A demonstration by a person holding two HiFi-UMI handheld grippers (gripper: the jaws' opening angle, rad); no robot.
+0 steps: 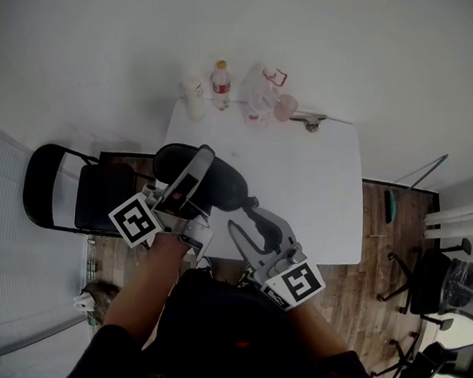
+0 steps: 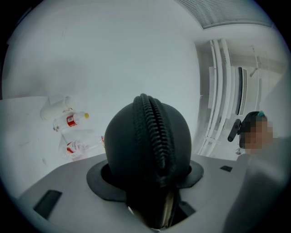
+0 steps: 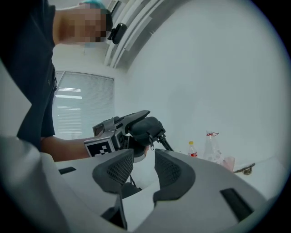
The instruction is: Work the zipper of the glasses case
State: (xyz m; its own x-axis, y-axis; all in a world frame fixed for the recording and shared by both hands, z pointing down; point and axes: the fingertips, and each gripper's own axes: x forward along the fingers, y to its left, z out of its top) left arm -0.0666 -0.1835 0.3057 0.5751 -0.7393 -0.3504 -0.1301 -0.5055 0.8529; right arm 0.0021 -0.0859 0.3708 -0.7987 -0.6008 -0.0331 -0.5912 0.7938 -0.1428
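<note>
Left gripper [image 1: 194, 177] clenched on black glasses case [image 1: 225, 185]; zipper [image 2: 152, 132] runs twelve to six. Right gripper [image 1: 247, 219] released, empty, at case's four o'clock.

Left hand-held gripper [image 1: 196, 167] in firm grip; right hand-held gripper [image 3: 143, 159] wide, empty.

The glasses case [image 1: 213, 179] sits between the fingers of my left gripper [image 1: 184, 191] over the near left part of the surface [image 1: 300, 188], with my right gripper [image 1: 243, 216] just to its right, fingers apart around nothing, a bottle [image 1: 220, 86] and a bag [image 1: 262, 91] at the far edge, and a chair [image 1: 61, 189] left of the surface.
</note>
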